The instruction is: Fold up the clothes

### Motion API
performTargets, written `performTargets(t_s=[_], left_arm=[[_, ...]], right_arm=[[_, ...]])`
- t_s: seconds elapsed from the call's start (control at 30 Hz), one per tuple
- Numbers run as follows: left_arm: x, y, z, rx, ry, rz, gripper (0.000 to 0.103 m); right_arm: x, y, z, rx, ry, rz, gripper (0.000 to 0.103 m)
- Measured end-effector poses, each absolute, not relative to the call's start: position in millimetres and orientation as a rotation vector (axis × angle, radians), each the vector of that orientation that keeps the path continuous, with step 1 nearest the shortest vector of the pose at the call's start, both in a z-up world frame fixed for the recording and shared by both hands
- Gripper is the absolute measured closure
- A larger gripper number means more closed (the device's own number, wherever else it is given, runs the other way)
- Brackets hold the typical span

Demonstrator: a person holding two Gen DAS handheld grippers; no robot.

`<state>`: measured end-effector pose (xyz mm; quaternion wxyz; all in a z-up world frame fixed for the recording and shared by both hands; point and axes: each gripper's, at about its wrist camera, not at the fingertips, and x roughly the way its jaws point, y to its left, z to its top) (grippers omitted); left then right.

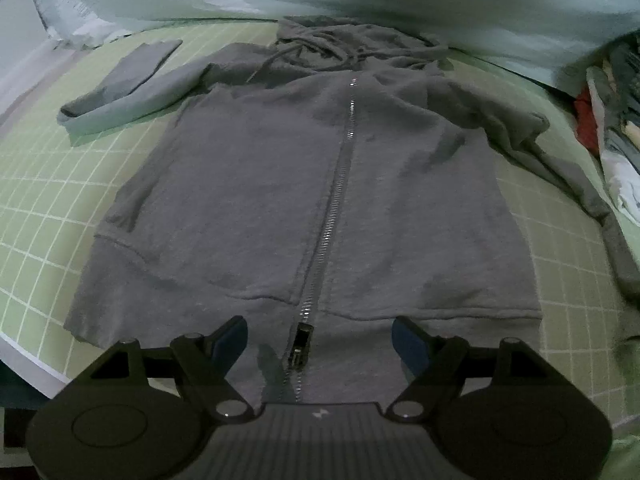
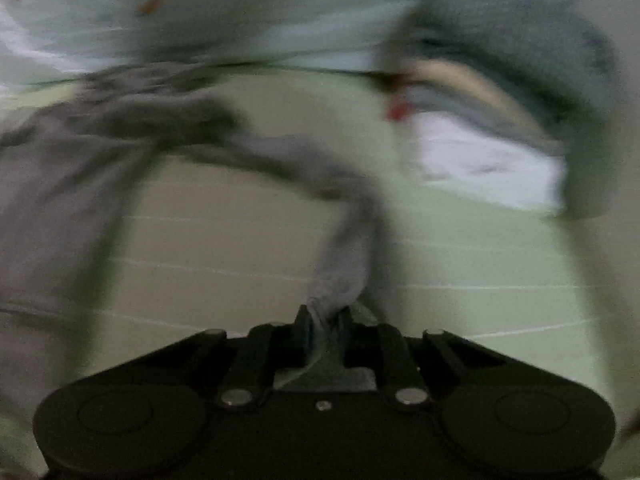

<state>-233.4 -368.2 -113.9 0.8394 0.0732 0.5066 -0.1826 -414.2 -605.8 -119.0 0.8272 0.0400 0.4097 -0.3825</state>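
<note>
On green mat (image 1: 48, 208), grey hoodie (image 1: 248, 184), zipped, flat

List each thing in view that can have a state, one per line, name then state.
hoodie: spread front up on the grid mat.
zipper: closed almost to the hem, its pull at the bottom.
far sleeve: folded back on itself, lying flat.
near sleeve: cuff end pinched and lifted off the mat.
left gripper: open, above the hem, holding nothing.
right gripper: shut on the near sleeve.

dim, soft light | left view sharp | right view motion-blurred | fisheye-dark corners
</note>
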Motion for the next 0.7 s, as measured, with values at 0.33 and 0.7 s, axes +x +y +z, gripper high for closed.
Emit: performTargets(t_s=[0.33, 0.7], left_arm=[[-233, -365, -112, 0.154, 1.075, -0.357, 0.023], [-236, -360, -111, 0.157, 1.078, -0.326, 0.022]], right_arm=[[-490, -694, -79, -0.092, 0.772, -1.2, 0.095], [-505, -765, -76, 0.225, 0.685, -1.276, 0.07]])
